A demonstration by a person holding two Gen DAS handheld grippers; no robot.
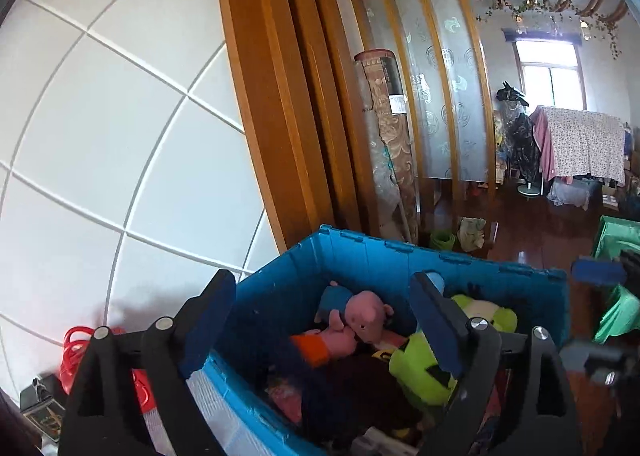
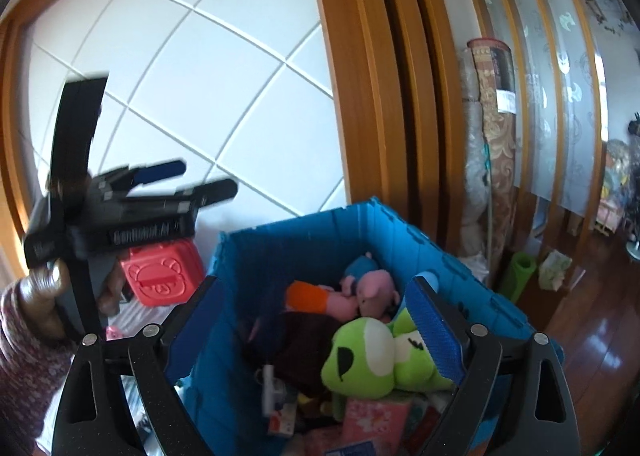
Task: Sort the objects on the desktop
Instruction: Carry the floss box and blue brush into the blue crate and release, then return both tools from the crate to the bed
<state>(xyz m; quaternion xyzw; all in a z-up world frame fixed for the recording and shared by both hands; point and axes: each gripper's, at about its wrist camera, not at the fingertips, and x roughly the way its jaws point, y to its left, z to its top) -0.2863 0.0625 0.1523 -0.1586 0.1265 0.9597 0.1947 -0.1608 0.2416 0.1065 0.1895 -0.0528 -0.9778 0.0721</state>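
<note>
- Left wrist view: one blue bin (image 1: 280,288) holds two pink pig toys (image 1: 362,316) and one green frog toy (image 1: 424,368), piled on dark cloth.
- A red hose (image 1: 74,352) lies left of the bin by the white wall; a rolled rug (image 1: 390,143) stands behind.
- The left gripper (image 1: 324,324) hangs over the bin, jaws wide, holding nothing.
- Right wrist view: the same bin (image 2: 320,240), pigs (image 2: 368,288) and frog (image 2: 368,356), plus one red box (image 2: 164,274) beside it.
- The right gripper (image 2: 316,328) has wide, empty jaws above the toys.
</note>
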